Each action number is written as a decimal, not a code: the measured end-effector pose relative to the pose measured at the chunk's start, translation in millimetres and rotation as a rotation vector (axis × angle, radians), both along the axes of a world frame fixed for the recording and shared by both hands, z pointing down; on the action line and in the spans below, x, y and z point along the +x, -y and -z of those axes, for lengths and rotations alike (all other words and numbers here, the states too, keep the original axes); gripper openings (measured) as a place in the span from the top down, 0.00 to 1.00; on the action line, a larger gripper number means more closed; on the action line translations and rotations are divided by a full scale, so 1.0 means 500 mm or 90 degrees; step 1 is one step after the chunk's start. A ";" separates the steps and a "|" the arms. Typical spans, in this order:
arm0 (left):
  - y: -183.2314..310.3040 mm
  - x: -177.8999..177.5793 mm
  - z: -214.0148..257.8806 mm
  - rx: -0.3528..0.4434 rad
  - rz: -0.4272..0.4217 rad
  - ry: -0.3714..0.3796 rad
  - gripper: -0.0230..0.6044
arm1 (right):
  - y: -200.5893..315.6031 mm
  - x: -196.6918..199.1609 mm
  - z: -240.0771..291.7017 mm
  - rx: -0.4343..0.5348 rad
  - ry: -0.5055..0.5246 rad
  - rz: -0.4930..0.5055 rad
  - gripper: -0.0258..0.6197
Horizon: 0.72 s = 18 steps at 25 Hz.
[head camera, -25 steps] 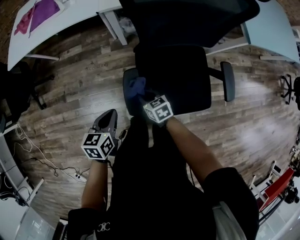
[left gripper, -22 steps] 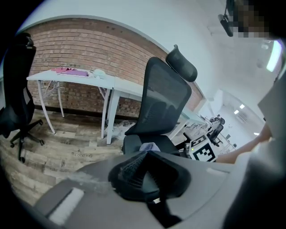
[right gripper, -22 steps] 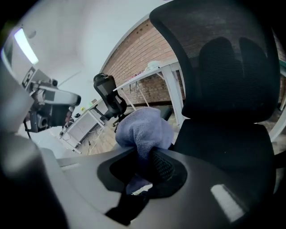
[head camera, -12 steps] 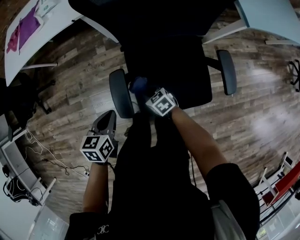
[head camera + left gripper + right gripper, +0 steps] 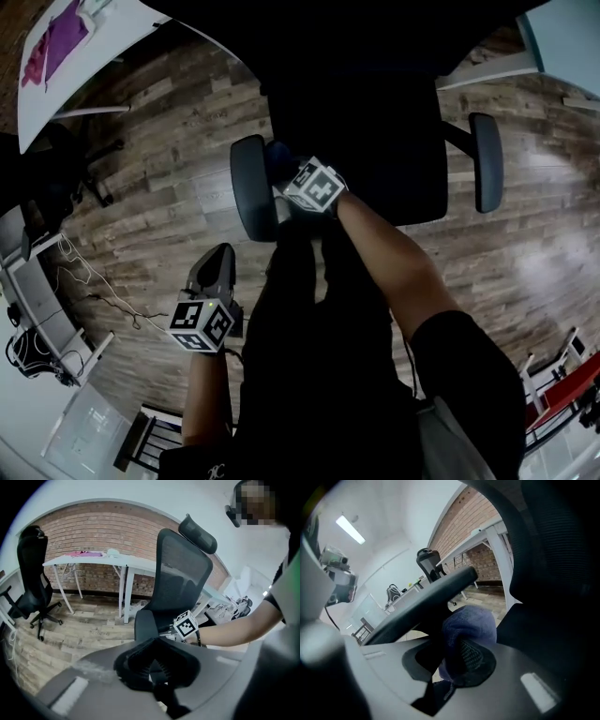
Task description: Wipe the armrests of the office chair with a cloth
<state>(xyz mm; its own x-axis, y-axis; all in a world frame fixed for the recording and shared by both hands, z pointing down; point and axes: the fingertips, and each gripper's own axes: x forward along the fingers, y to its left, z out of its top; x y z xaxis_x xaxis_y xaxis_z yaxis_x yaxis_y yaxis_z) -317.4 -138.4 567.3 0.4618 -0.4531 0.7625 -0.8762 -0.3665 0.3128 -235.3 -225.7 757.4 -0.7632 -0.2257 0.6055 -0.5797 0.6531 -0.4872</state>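
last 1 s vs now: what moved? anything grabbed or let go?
The right gripper, jaws shut on the blue cloth throughout, slid it from on top of the armrest at the head view's left to the pad's inner edge by the seat. Nothing was grabbed or released. The left gripper stays low, empty, jaws together.

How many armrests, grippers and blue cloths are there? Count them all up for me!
armrests: 2
grippers: 2, the left gripper and the right gripper
blue cloth: 1
Total: 5
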 end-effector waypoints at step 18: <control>-0.025 -0.063 -0.047 -0.022 0.059 -0.014 0.96 | 0.059 0.011 -0.147 -0.145 -0.054 -0.113 0.87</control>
